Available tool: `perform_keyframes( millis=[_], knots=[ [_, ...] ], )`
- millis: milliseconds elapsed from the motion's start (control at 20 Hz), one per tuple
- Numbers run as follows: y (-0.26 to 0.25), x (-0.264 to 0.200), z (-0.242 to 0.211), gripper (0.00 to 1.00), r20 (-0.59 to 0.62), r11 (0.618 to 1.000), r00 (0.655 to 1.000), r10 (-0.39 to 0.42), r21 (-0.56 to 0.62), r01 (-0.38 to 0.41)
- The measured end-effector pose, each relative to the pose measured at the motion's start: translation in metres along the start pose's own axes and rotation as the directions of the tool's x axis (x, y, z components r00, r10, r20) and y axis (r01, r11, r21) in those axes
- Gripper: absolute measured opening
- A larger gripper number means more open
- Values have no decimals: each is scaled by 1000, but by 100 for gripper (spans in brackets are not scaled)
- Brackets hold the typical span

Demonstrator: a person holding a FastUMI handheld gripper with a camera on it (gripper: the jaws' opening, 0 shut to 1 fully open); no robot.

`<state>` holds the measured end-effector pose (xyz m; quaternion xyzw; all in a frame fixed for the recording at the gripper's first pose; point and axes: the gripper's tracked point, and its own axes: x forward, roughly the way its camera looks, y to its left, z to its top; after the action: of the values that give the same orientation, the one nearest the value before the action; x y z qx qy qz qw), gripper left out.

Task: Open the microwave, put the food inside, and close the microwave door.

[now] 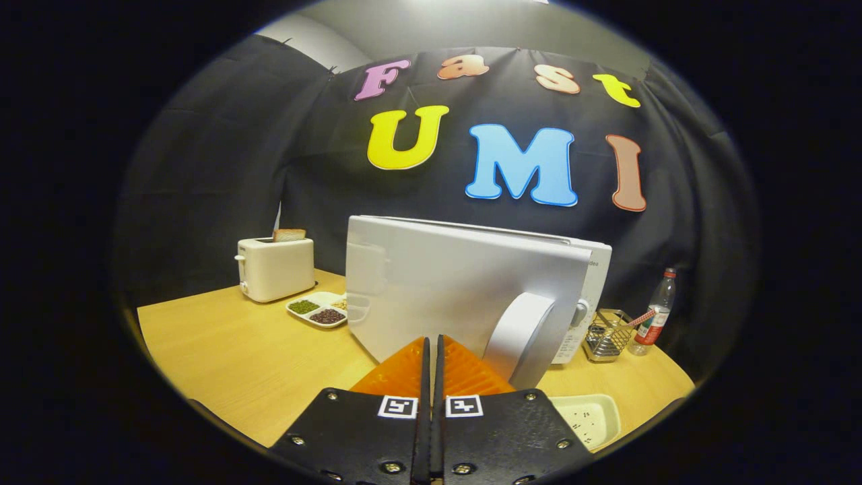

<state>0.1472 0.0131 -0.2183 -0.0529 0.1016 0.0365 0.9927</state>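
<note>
Microwave [579, 296] on counter [236, 350], door [458, 296] swung open just ahead of claw [432, 347]; claw fingers pressed together, empty, handle [522, 337] just beside their tips.

A black cloth wall [222, 168] is hung across the back of the booth, folded and creased at its corners. Above it, a pale plain wall [316, 40] and a grey ceiling strip [471, 23] can be seen, brightly lit from overhead. A light wooden table [236, 350] is set against the cloth, its grain evenly lit and faint soft shadows cast on it. The cloth is draped down to the table's far edge, and the floor is hidden from sight
</note>
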Motion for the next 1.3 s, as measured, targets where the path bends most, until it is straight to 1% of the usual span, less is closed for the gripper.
perform_keyframes(
  millis=[200, 350, 400, 550, 750, 900, 1000, 1050, 1100, 1200, 1300],
  knots=[
    [-19, 22, 3, 1, -6, 999, 999, -38, -14, 38],
    [-27, 41, 8, 1, -2, 997, 998, -68, -45, 68],
    [-26, 48, 9, 1, -4, 997, 998, -63, -49, 63],
    [-37, 68, 9, 1, -1, 990, 992, -123, -73, 122],
    [-50, 94, 4, 1, -26, 985, 985, -170, -43, 168],
    [-63, 120, 4, 1, -28, 974, 975, -220, -52, 219],
    [-67, 135, 3, 1, -41, 970, 970, -239, -49, 237],
    [-65, 136, 6, 1, -21, 969, 970, -244, -40, 243],
    [-65, 142, 4, 3, -35, 970, 970, -241, -53, 239],
    [-63, 143, 4, 6, -15, 961, 964, -264, -90, 262],
    [-62, 142, 5, 7, -20, 961, 964, -265, -87, 263]
  ],
)
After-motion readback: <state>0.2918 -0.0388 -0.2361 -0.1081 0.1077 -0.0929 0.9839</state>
